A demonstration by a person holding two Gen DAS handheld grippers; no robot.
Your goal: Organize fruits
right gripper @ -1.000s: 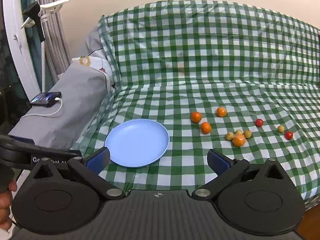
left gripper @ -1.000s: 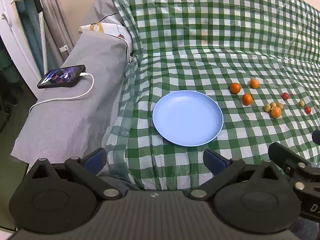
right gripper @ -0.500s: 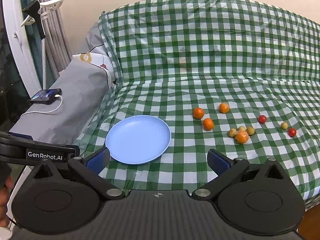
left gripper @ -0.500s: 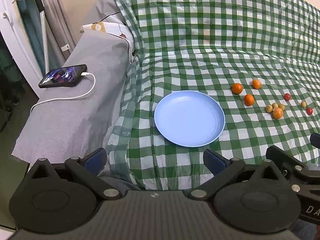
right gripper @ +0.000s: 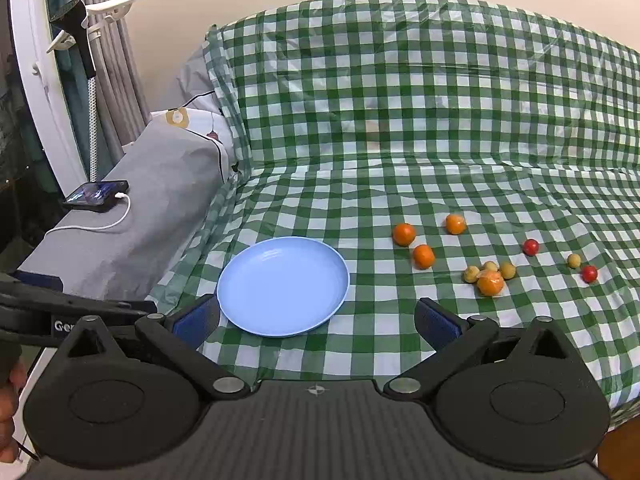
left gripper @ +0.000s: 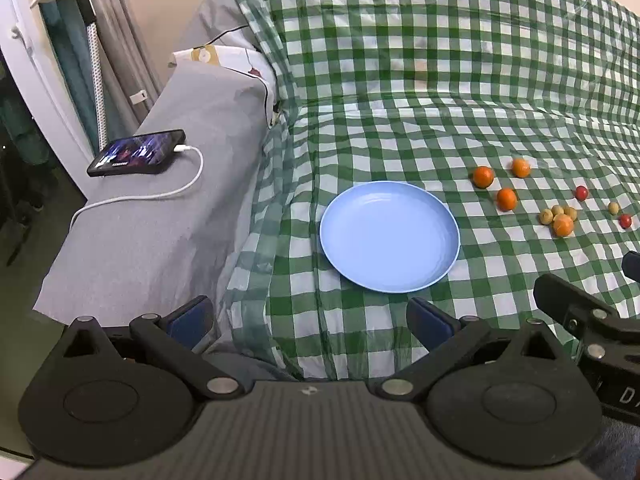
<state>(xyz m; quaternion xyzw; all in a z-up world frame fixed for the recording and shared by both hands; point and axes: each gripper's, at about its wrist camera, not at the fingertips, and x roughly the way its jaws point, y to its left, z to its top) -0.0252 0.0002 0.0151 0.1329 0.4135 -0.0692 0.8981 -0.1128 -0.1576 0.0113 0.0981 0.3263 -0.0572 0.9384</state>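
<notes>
We were at the very start: nothing picked, both grippers hanging back with jaws spread wide and empty. Just ahead of our left gripper (left gripper: 310, 318) lay the smooth, shallow blue plate (left gripper: 389, 236), bare, on the crinkled glossy green-checked cloth (left gripper: 400, 120). Ahead and right of our right gripper (right gripper: 316, 318) sat the fruits: three round oranges (right gripper: 423, 256), a touching cluster of small yellow fruits (right gripper: 490, 270) against a fourth orange, then red ones (right gripper: 531, 247). Next, we judged, a gentle reach rightward; round fruit rolls.

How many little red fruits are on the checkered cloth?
2. One red fruit lies alone, farther back; the other red fruit is at the far right, just beside a yellow fruit. None seem hidden.
</notes>
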